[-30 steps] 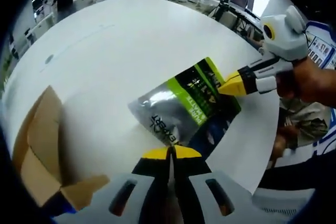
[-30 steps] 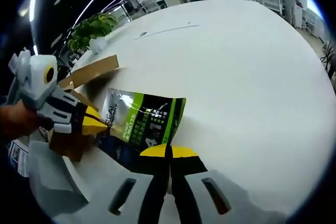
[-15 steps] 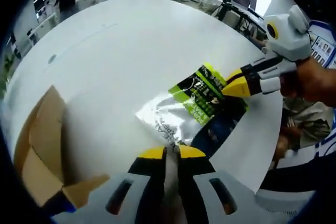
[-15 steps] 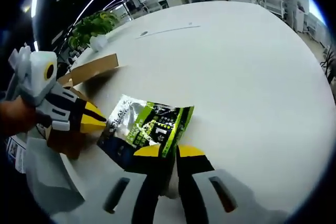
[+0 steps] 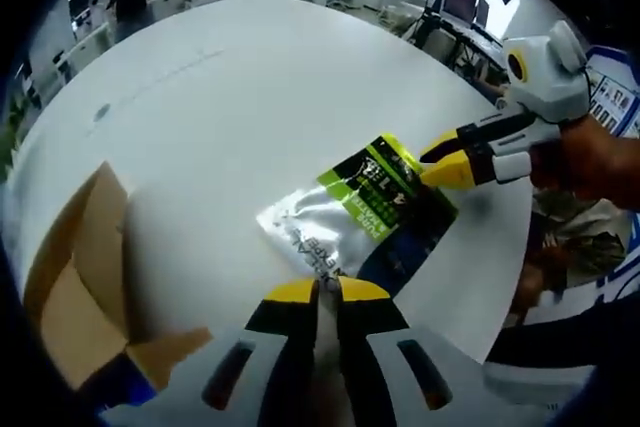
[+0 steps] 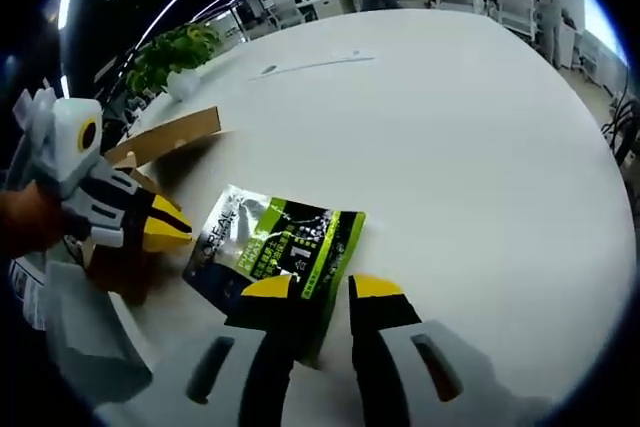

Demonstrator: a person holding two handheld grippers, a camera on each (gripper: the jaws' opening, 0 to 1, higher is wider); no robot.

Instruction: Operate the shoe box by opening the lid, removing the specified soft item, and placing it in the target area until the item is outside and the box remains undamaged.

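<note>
Green, silver and seemingly dark-blue pouch, brown cardboard box, white table, yellow-tipped hand-held gripper

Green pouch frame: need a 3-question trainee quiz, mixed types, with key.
1. True or false: the green and silver pouch lies flat on the white table, outside the cardboard box.
2. Multiple choice. The right gripper has its jaws: A) shut on the pouch, B) apart, with the pouch edge between them, C) clamped on a box flap.
3. Fill in: in the left gripper view, the left gripper sits at the pouch's near edge and the box's open flaps are to the ____ of the pouch.

Key
1. True
2. B
3. left
</note>
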